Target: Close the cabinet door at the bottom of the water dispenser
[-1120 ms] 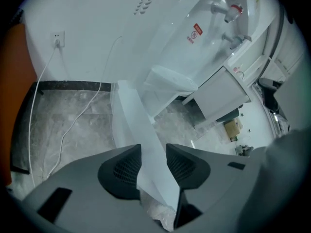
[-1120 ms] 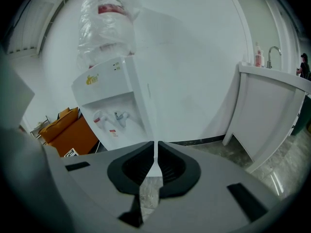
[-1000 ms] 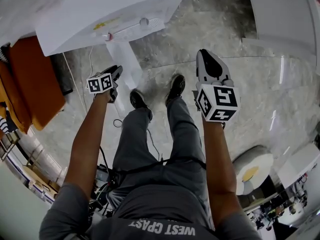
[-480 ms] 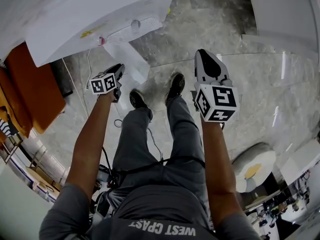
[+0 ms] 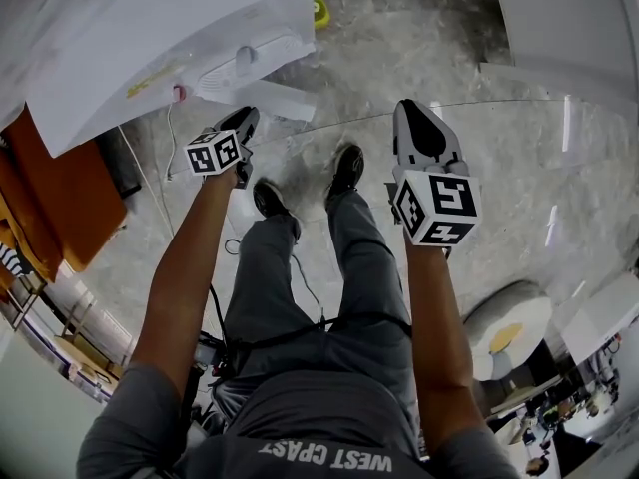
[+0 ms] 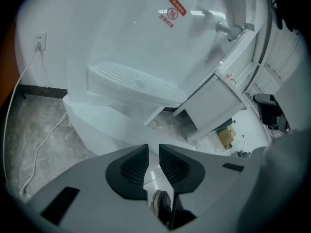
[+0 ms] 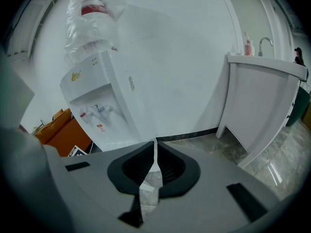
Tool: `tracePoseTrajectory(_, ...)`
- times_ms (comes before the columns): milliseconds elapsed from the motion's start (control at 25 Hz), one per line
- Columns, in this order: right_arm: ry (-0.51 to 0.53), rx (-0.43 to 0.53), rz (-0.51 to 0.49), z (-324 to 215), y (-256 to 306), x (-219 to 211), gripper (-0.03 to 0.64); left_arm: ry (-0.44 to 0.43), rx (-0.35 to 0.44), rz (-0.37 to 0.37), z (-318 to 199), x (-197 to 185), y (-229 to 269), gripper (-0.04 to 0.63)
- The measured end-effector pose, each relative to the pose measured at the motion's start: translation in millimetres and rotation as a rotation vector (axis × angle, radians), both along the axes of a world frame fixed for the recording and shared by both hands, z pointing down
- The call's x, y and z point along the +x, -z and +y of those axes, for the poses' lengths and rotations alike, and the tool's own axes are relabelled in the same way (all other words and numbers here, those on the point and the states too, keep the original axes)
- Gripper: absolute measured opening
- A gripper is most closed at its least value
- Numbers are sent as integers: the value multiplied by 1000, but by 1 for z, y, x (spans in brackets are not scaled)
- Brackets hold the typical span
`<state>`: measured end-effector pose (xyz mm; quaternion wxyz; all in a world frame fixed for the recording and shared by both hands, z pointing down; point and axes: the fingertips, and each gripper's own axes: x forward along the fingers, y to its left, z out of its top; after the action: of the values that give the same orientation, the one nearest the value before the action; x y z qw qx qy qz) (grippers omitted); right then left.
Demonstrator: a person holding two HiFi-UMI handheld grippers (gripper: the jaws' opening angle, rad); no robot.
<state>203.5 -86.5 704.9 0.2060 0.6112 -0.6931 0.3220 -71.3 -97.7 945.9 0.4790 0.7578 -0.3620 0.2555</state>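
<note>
The white water dispenser [image 5: 150,38] stands at the head view's upper left, and its white cabinet door [image 5: 268,98] hangs partly open at a shallow angle to its front. My left gripper [image 5: 243,125] is right at the door's outer face. In the left gripper view the door panel [image 6: 109,127] fills the space just past the left gripper [image 6: 153,149]. Its jaws are closing, with a narrow gap and nothing between them. Whether they touch the door I cannot tell. My right gripper [image 5: 424,133] hangs over the floor, shut and empty. The right gripper [image 7: 154,147] faces the dispenser [image 7: 104,96].
An orange cabinet [image 5: 60,188] stands left of the dispenser, with a white cable [image 5: 168,133] on the floor beside it. The person's shoes [image 5: 270,198] are just in front. A white sink cabinet [image 5: 569,28] is at the upper right and a round white stool [image 5: 509,332] at the lower right.
The cabinet door has swung from sticking straight out towards the dispenser's front. My left gripper followed it up and to the right. The right gripper hardly moved.
</note>
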Motion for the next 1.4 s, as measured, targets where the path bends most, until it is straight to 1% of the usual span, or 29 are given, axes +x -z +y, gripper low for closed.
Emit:
tracePoseTrajectory(200,-4,1,-4,-3,-2,8,31,-5,31,-17,-22,17,0,77)
tracePoseTrajectory(480,-11,-3,-8,-5,-7,21,31,22,72,-43,-44,31,-1,75)
tracePoseTrajectory(600,-13,-9,-6,-4,-11,28,31,36,71,-57,-50,37,-6,77)
tracePoseTrajectory(840,-15,-16,0,-2,-18,40,31,79,70,-58,-57,44,-16,77)
tracePoseTrajectory(1160,-11,-21,-5,-3,-22,43,31,99,92,-61,-69,48,-15,77)
tracePoseTrajectory(1400,-9,-24,-6,-4,-25,41,31,126,123,-59,-79,48,-12,77)
